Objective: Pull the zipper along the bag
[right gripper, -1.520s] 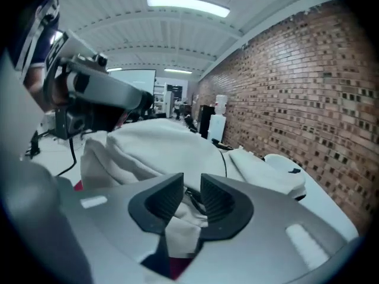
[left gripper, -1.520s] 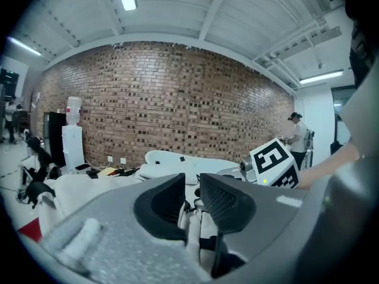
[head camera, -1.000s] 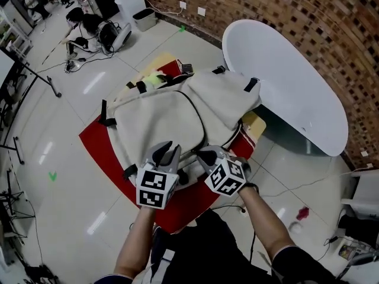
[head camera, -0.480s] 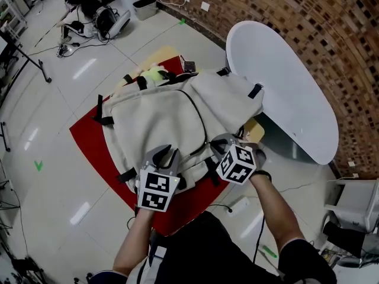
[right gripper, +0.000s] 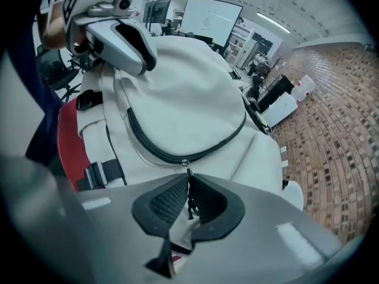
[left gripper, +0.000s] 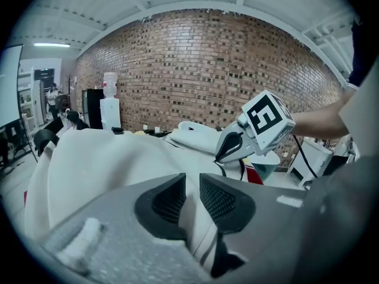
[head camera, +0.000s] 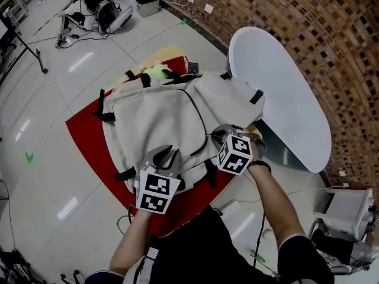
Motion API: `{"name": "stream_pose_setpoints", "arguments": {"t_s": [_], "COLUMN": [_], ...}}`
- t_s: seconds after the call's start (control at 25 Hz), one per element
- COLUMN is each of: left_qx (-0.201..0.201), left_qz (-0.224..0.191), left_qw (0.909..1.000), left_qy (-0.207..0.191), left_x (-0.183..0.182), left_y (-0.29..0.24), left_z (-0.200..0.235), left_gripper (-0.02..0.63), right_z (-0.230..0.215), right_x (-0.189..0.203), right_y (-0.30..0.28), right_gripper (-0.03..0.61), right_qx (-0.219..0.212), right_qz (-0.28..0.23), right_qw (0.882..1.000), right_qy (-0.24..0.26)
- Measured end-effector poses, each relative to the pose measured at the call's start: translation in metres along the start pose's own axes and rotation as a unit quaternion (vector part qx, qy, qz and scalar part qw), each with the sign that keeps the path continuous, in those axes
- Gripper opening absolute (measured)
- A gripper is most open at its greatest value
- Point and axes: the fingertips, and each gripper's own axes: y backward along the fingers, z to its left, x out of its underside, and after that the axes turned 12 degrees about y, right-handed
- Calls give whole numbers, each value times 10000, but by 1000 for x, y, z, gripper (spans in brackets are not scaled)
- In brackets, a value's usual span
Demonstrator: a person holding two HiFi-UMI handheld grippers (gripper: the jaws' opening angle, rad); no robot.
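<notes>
A red cloth point(head camera: 89, 129) is covering the desk point(head camera: 163, 58), whose pale top is showing only at the far edge. The cream bag point(head camera: 160, 117) is lying flat on the cloth, taking up most of it. Beyond the bag, a yellow-green object point(head camera: 157, 73) and a small dark item point(head camera: 192, 67) are sitting near the far edge.

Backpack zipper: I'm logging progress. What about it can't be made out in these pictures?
Right gripper view: the pull, lower end, inside the right gripper.
Head view: pull, under that gripper; whether the backpack zipper is closed, too small.
Left gripper view: most of the zipper, behind the left gripper.
</notes>
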Motion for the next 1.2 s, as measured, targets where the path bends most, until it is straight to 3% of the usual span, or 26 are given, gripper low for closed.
{"name": "stream_pose_setpoints", "arguments": {"t_s": [0.4,0.56,0.68,0.96,1.2], "left_qx": [-499,-432,-617,-965,-1109], "left_qz": [-114,-153,-178,-78,-149], "left_qw": [9986,9982,9967,9946,9922], "left_qy": [154,374,489,383,549], "left_x": [0,-2,-2,2,2], "left_y": [-1,-3,0,-4,-2], "left_z": [18,17,23,29,33], "left_gripper": [35,21,21,20,18], "right_z": [-39,-54,-70,-101,-128], "right_x": [-6,-4,-14,-24,-37], "right_y": [-20,-27,-36,-50,-63], "right_gripper": [28,28,28,28,27], "right_qx": [-189,-250,-287,-249,-194], "right_qz": [-422,-501,-643,-807,-972], "right_qw": [9941,9929,9901,9861,9783], "right_qy": [984,1049,1211,1431,1821]}}
